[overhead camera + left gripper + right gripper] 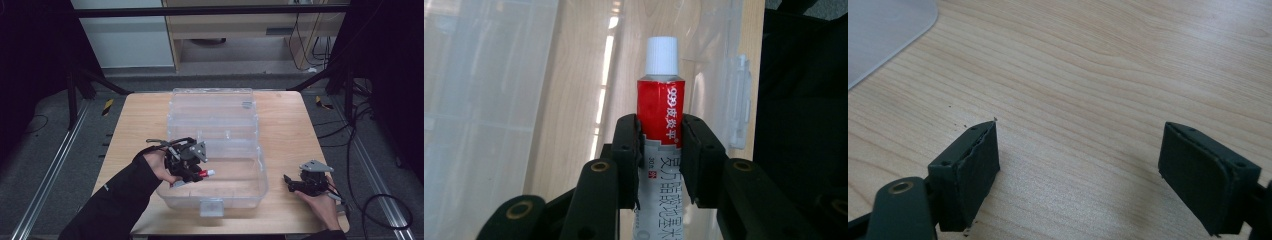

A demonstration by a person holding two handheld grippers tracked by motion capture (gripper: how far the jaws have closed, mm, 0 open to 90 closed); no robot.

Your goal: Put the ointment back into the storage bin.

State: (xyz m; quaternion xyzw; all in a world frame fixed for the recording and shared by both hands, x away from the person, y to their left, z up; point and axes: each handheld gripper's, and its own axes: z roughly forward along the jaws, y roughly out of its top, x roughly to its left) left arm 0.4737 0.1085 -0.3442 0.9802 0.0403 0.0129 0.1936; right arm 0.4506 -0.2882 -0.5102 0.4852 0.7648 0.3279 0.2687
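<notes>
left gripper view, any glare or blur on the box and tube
Left gripper view: bright streaks of glare run down the clear box; the tube between the left tongs is sharp, its lettering legible. High view: dark surroundings, the table evenly lit, and the tube shows small.

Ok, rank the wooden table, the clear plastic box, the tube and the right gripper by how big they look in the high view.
1. Wooden table
2. Clear plastic box, lid open
3. Right gripper
4. Red and white tube, partly hidden in the left gripper, so its full length is unclear
</notes>
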